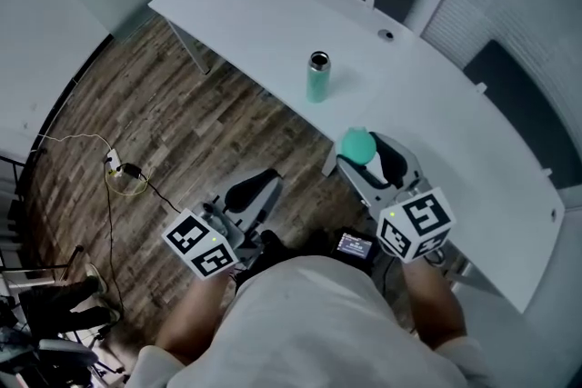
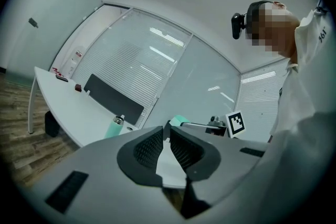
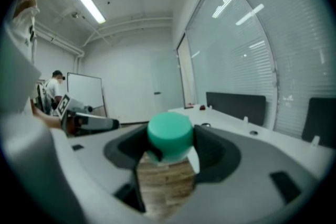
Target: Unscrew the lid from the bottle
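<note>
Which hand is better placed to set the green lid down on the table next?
Right. The right tool is clamped on the green lid and sits by the edge of the white table. The left tool is shut on nothing and is over the wooden floor.

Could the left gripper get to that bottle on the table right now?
Probably yes. Nothing stands between the left gripper and the bottle, which stands alone near the table's edge. The gripper hangs over the floor with its jaws shut, so it would have to move in and open first.
</note>
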Available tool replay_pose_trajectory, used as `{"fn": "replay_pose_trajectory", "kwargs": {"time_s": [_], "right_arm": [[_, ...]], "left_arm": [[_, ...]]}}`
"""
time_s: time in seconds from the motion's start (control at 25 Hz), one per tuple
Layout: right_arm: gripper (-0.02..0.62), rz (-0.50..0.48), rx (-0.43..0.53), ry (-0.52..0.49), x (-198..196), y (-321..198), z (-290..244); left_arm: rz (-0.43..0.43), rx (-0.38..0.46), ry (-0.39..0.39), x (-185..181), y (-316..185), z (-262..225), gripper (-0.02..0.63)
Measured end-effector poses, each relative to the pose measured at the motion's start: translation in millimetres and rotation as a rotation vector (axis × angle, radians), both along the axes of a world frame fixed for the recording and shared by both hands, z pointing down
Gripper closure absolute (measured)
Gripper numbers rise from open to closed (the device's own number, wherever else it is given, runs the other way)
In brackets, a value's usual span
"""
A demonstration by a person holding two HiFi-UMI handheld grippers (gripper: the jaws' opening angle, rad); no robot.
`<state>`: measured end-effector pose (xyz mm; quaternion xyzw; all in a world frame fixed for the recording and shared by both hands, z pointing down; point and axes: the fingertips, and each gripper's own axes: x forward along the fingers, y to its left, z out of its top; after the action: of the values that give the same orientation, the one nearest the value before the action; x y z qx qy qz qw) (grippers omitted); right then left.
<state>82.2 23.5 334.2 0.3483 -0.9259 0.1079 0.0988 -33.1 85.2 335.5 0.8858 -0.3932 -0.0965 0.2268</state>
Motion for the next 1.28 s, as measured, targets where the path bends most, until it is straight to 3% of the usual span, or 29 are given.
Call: {"fn": "replay_pose_trajectory", "kwargs": {"time_s": [0.32,0.84,1.28], "right_arm": [[0.305,0.034,-0.023,0.016,-15.9,14.3,6.7],[0.305,0.102,-0.049,0.05,-4.5,29.0,22.3],[0.305,0.092,-0.045,0.079,-19.1,22.4,23.3]], "left_arm": [[0.029,-0.01,0.002,-18.3,9.7,2.8,0.561],[0.07,-0.033,0.003,-18.0,22.2,14.3,0.56],[0.082,-0.047,-0.003,-19.9,16.0,17.2,0.56]]}}
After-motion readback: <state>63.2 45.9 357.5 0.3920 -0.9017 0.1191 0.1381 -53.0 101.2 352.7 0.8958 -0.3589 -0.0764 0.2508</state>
